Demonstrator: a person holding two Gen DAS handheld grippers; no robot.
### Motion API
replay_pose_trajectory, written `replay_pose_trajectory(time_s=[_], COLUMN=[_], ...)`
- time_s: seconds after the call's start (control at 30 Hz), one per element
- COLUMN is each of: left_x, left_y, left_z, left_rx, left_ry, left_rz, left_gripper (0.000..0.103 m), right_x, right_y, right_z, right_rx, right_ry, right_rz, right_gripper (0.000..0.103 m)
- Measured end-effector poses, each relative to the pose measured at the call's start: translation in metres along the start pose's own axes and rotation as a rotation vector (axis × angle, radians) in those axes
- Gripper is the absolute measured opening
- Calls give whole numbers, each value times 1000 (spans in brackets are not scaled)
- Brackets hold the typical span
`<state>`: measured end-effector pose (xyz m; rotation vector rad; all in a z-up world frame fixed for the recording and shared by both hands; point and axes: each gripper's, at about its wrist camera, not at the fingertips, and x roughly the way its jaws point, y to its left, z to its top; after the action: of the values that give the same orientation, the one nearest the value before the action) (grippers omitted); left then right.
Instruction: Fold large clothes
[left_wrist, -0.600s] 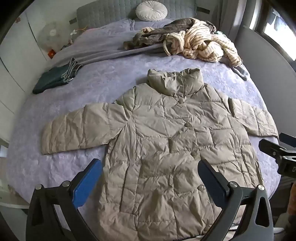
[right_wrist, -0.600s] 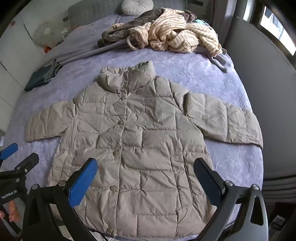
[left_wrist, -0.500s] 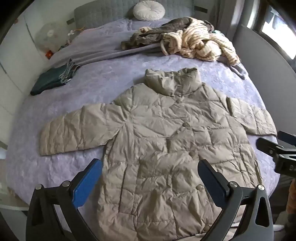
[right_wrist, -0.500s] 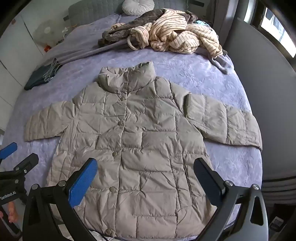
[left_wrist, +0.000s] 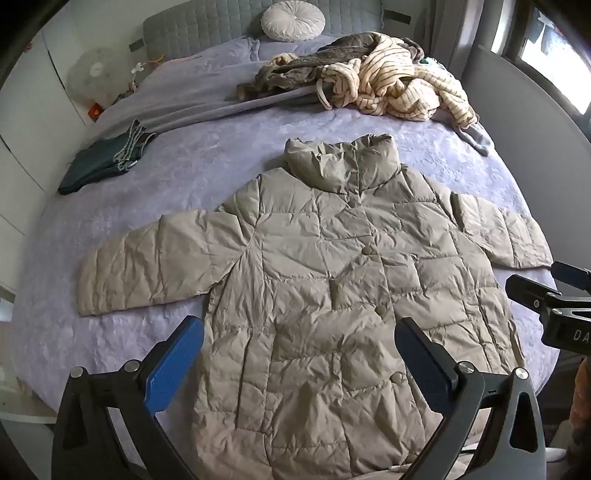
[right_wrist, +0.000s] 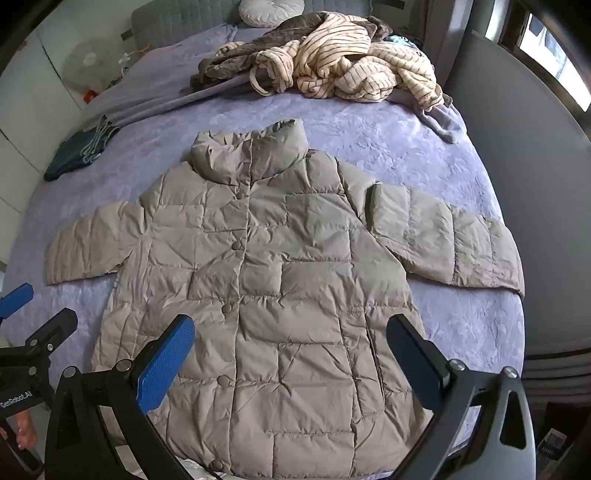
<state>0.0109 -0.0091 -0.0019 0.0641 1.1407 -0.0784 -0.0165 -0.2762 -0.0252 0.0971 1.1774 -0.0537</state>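
Observation:
A beige quilted puffer jacket lies flat and buttoned on the purple bed, collar away from me, both sleeves spread out to the sides. It also shows in the right wrist view. My left gripper is open and empty, held above the jacket's lower hem. My right gripper is open and empty, also above the lower hem. The right gripper shows at the right edge of the left wrist view. The left gripper shows at the left edge of the right wrist view.
A pile of striped cream and brown clothes lies at the far side of the bed. A folded dark green garment lies at the far left. A round white cushion rests against the grey headboard. A grey wall runs along the right.
Both grippers have shifted slightly; the jacket sits a little lower and more central in the views. Nothing was grasped or moved on the bed.

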Motion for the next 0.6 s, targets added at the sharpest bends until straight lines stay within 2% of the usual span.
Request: replay_pose_trajectory(time_s=[0.6], left_x=[0], left_y=[10], left_z=[2], left_rx=[-16], left_ry=[-1], left_rz=[0], left_gripper=[103], right_x=[-1], right_y=[1], right_z=[-1], right_rx=[-2], right_ry=[-1], right_rz=[2], right_gripper=[103])
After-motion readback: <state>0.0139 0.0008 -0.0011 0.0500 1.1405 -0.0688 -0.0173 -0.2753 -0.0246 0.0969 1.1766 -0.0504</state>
